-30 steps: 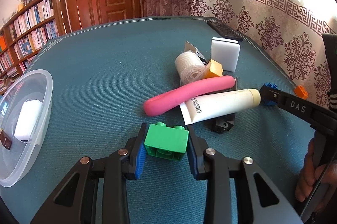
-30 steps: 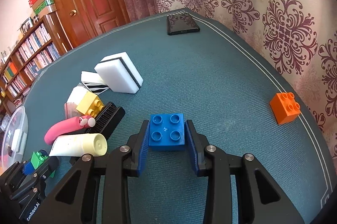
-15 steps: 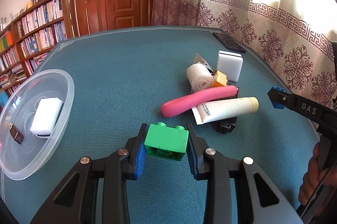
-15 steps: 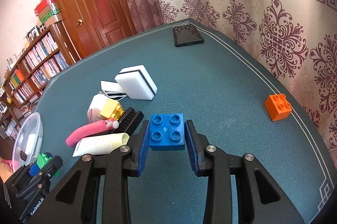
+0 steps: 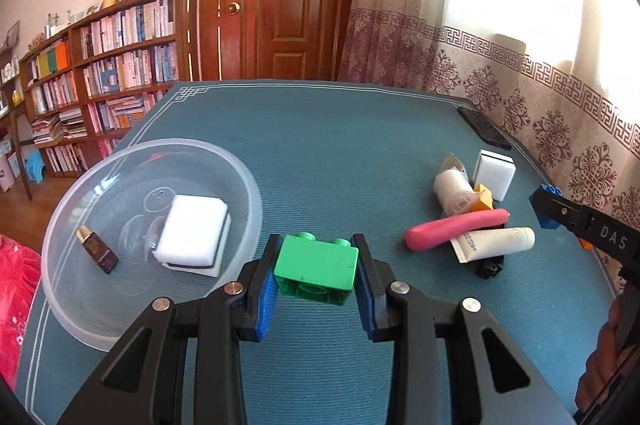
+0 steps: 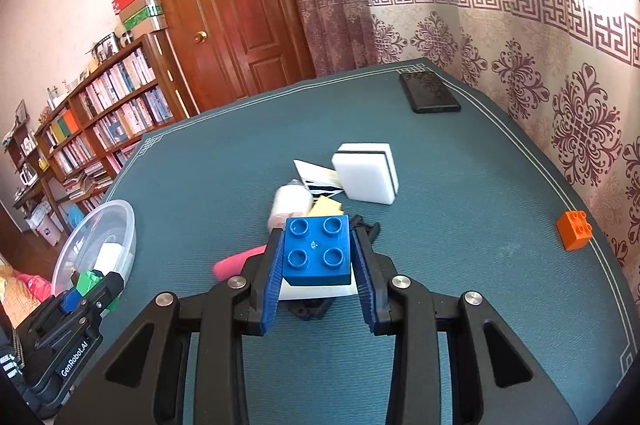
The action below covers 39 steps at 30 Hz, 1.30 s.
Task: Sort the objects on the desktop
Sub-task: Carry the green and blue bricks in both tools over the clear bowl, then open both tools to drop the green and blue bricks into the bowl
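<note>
Green brick (image 5: 316,267) clamped in left gripper (image 5: 316,277), clear bowl (image 5: 240,181) just left of it in frame, nearer than right gripper (image 6: 316,261), clamping blue brick (image 6: 316,251).

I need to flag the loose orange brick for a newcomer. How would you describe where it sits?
Start at the patterned curtain along the teal table's right edge. Near that edge, alone and apart from the central clutter, sits the small orange plastic brick. It is the only orange block and touches nothing else.
</note>
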### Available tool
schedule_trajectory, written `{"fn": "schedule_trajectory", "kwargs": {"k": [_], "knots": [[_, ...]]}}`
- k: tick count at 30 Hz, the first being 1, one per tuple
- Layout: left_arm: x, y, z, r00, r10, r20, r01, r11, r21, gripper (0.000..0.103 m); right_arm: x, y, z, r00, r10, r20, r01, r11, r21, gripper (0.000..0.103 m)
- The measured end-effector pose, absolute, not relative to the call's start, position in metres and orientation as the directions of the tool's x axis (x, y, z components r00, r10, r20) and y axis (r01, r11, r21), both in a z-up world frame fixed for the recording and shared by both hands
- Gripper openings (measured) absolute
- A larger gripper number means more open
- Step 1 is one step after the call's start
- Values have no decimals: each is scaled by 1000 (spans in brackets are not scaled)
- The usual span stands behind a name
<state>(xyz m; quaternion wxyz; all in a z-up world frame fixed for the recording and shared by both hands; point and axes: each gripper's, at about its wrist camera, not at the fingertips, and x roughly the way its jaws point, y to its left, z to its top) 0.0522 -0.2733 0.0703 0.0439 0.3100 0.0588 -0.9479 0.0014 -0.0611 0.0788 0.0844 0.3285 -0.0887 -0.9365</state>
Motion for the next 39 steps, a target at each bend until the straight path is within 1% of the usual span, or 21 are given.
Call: {"fn": "schedule_trajectory", "kwargs": {"k": [8,21,31,38,39], "knots": [[59,-317,77,-820,-137,-555,219,-972,-84,37,1,-114,85,-750,-285,-597,205,-958,201,36],[65,-388,69,-800,-247,-548,372,-919,-128,37,-1,-192,88,-699,-389,-600,354,-917,182,36],[70,-415,60,-789,-280,-547,425,-892,-156,38,-1,-245,84,-648,-452,-613,451,-876,169,36],[78,-427,59,-799,-298,-523,456,-867,-202,38,-1,-274,78,-603,-503,-619,515,-838,178,36],[79,-430,59,-800,-300,-520,460,-863,-210,43,-1,-277,76,-597,-509,-620,524,-833,178,36]]}}
